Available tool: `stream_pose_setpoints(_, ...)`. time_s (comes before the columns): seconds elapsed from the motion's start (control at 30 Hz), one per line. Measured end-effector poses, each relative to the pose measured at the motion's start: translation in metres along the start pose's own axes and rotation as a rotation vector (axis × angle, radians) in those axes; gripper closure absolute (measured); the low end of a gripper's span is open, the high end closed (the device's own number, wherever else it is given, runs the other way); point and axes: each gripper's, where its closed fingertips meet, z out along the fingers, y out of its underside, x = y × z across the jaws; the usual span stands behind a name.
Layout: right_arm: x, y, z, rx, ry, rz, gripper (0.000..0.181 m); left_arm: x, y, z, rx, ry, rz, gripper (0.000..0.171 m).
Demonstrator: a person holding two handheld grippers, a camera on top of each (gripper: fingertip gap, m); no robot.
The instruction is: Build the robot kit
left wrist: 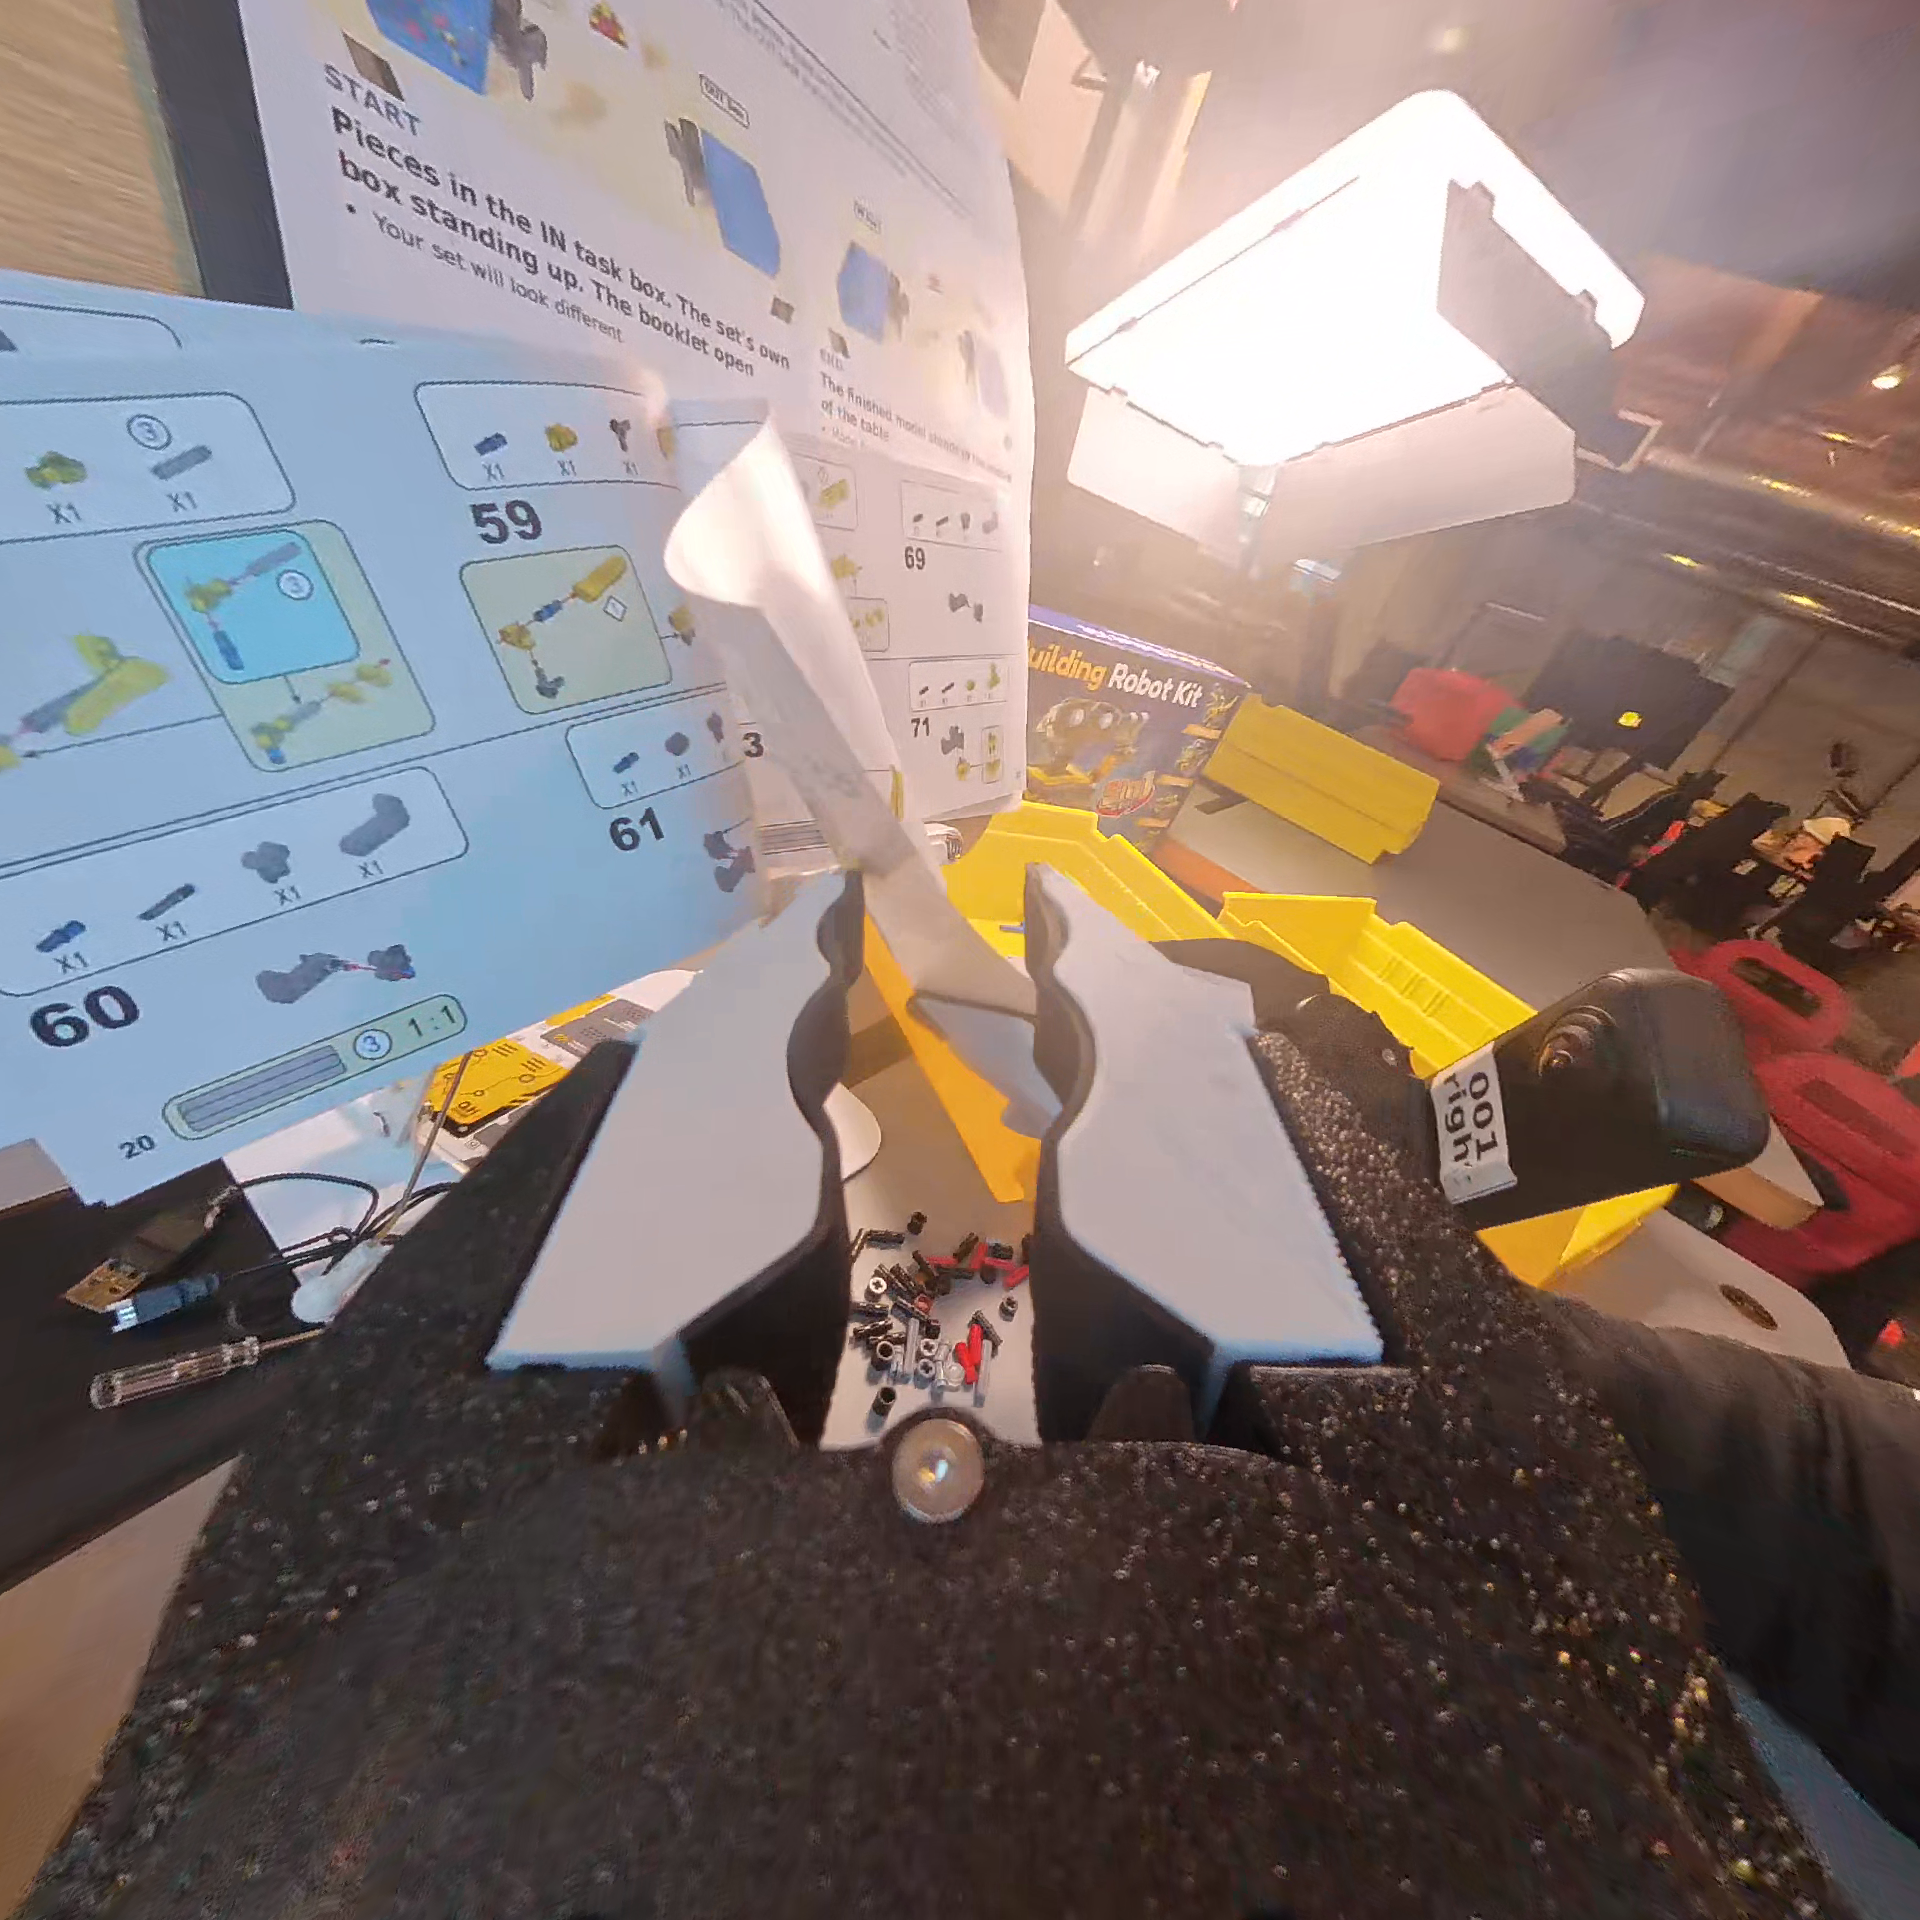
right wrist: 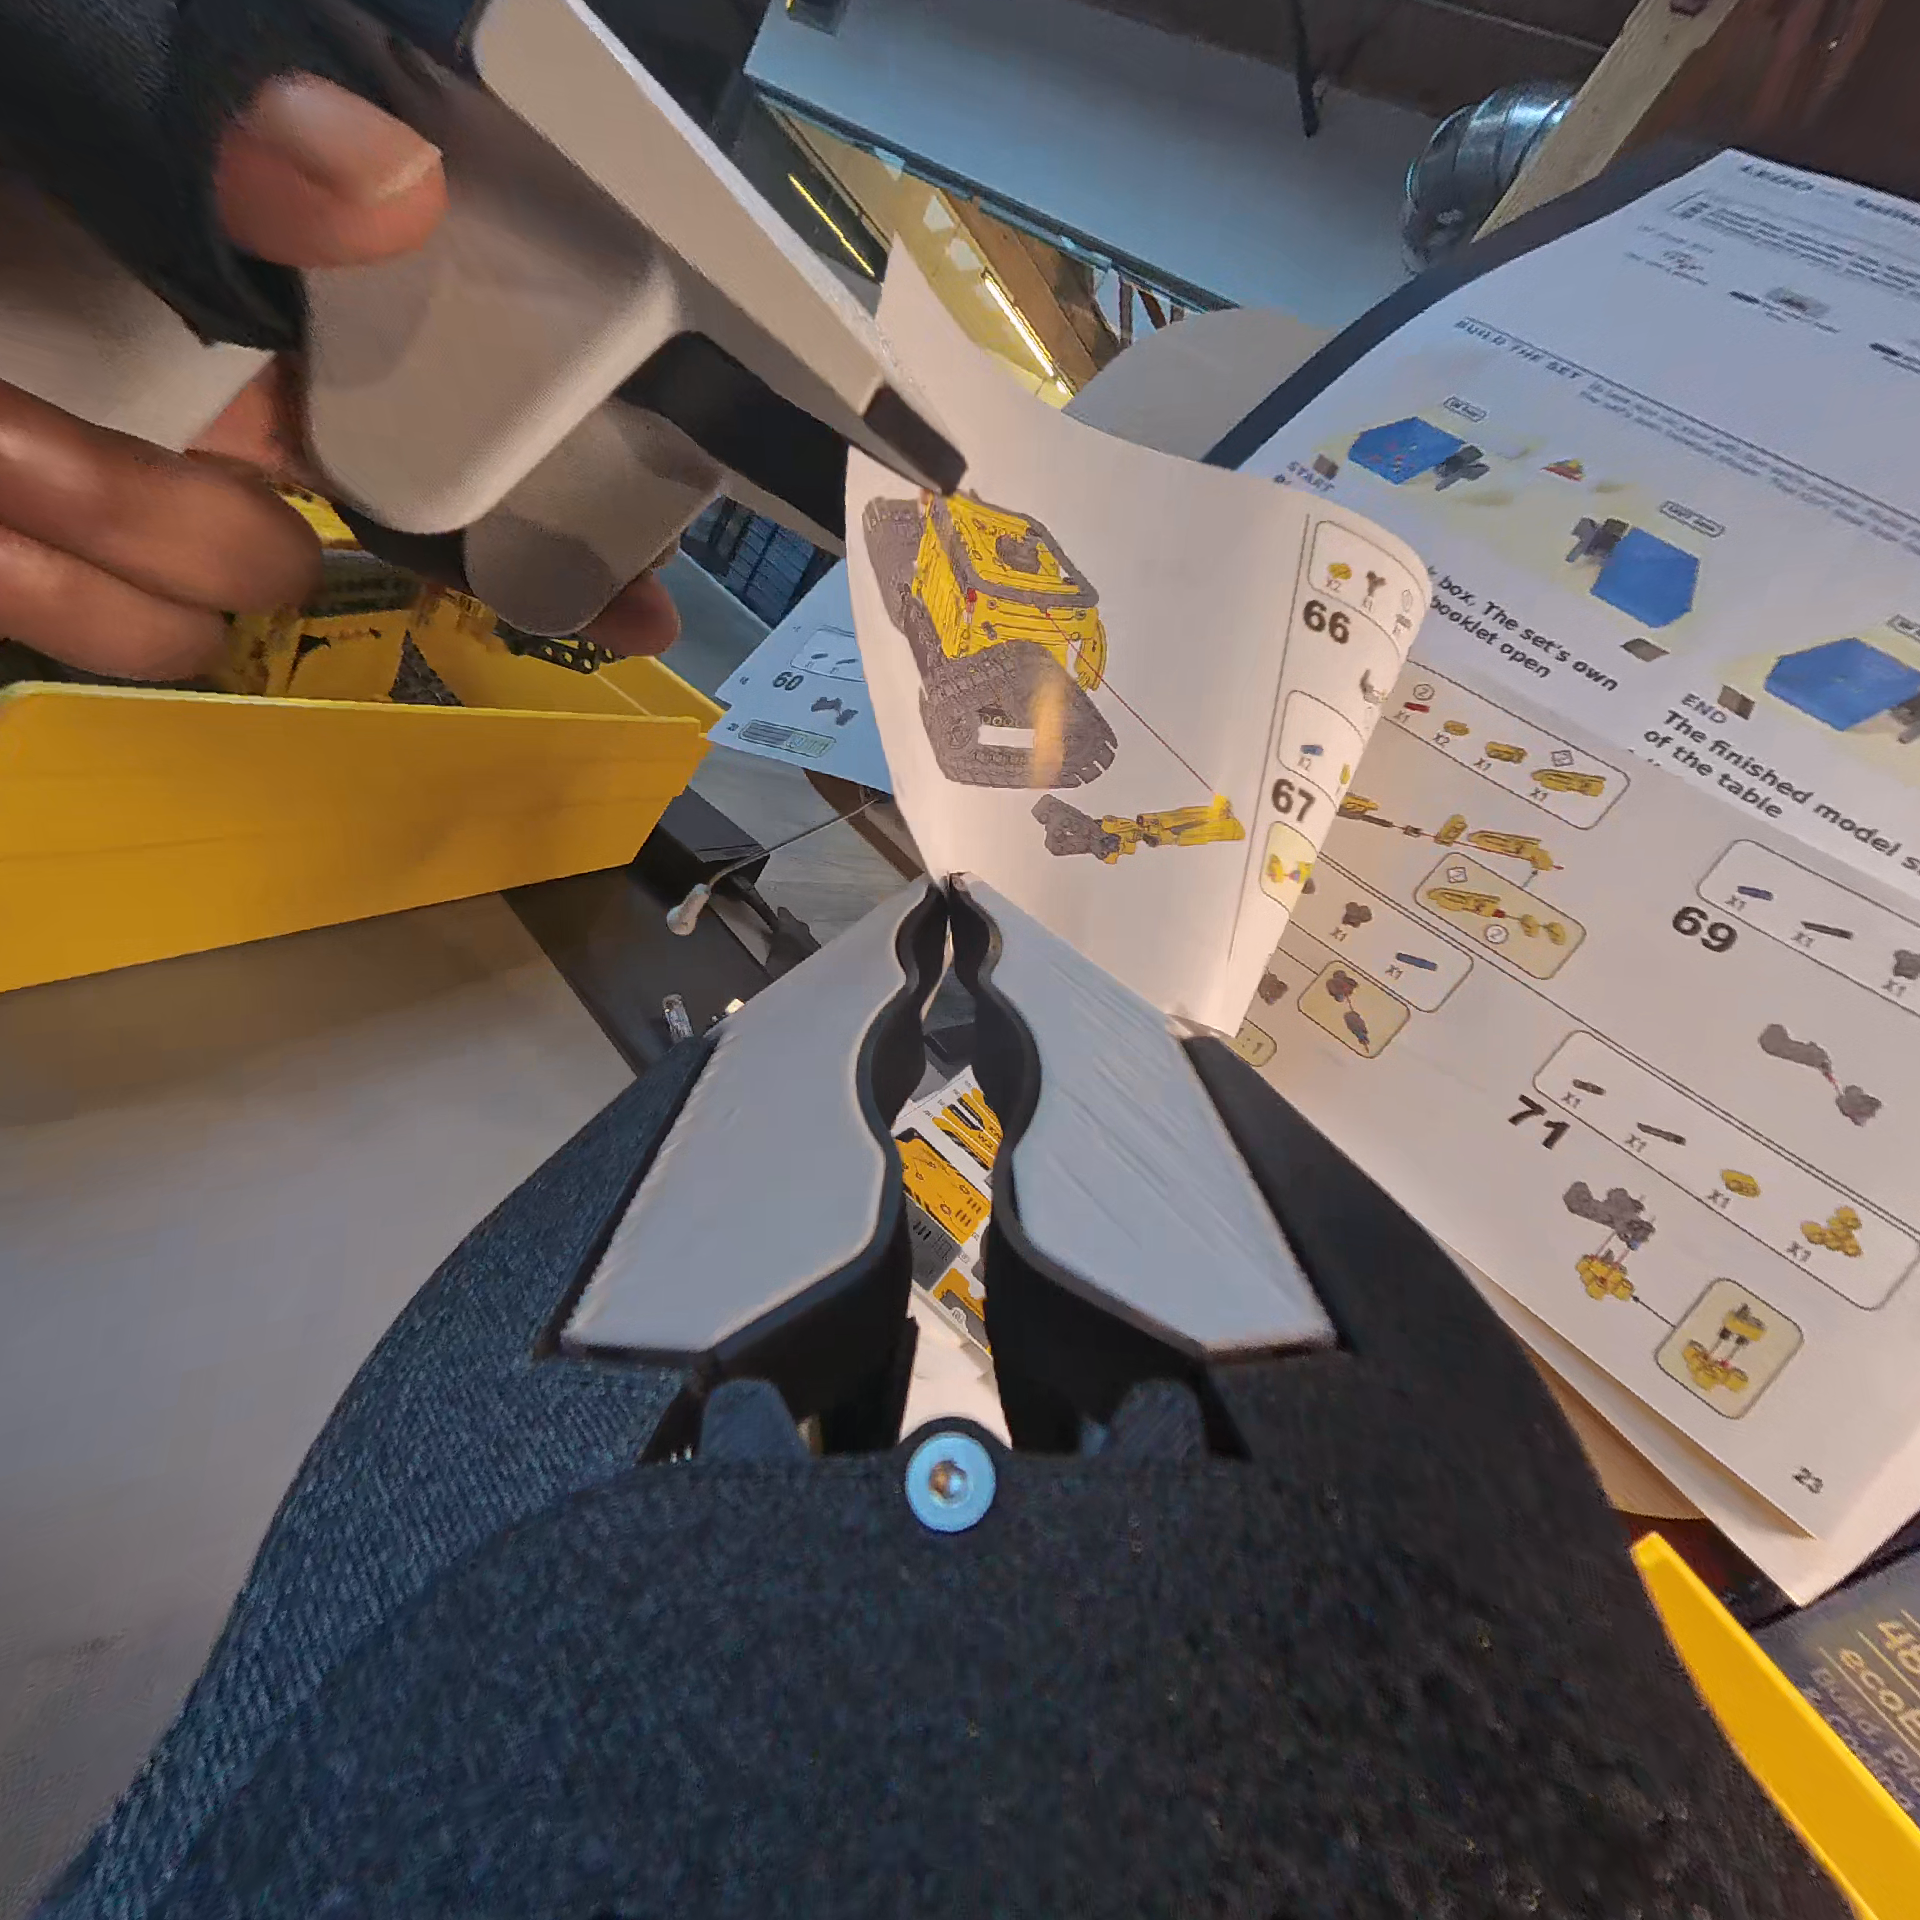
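Observation:
An open instruction booklet [left wrist: 291,675] stands before me, one page [left wrist: 790,644] curled up from it. My left gripper [left wrist: 945,894] is open, and the page runs between its fingertips, against the left finger. My right gripper [right wrist: 951,883] is shut on the lower edge of the same page [right wrist: 1122,644]. The left gripper [right wrist: 925,457], held by a gloved hand, touches the page's upper edge in the right wrist view. The right gripper's body [left wrist: 1600,1091] shows at the right of the left wrist view. The booklet's right-hand page [right wrist: 1610,1039] lies flat behind the curl.
Small black and red parts [left wrist: 935,1309] lie on the grey table under the left gripper. Yellow bins [left wrist: 1382,966] and a kit box [left wrist: 1122,727] stand behind. A screwdriver [left wrist: 177,1371] and a cable lie at left. A printed sheet [left wrist: 623,208] stands behind the booklet. A yellow bin [right wrist: 312,810] holds a yellow model. Spacing between my two grippers at the tips: around 6 centimeters.

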Motion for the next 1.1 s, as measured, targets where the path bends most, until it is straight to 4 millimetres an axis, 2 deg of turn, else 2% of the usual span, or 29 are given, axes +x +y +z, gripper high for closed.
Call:
stream_pose_setpoints(0.33,-0.006,-0.009,0.0,0.021,0.012,0.006,0.181,-0.019,-0.004,-0.009,-0.016,-0.161,0.114,0.171)
stream_pose_setpoints(0.57,-0.01,-0.012,-0.001,0.029,0.006,-0.006,0.178,-0.032,-0.008,-0.016,-0.014,-0.236,0.135,0.171)
stream_pose_setpoints(0.8,-0.008,-0.008,0.0,0.022,0.007,0.004,0.169,-0.056,-0.021,-0.035,0.008,-0.373,0.193,0.171)
stream_pose_setpoints(1.1,-0.007,-0.006,0.0,0.016,0.012,0.009,0.167,-0.064,-0.027,-0.044,0.025,-0.406,0.197,0.171)
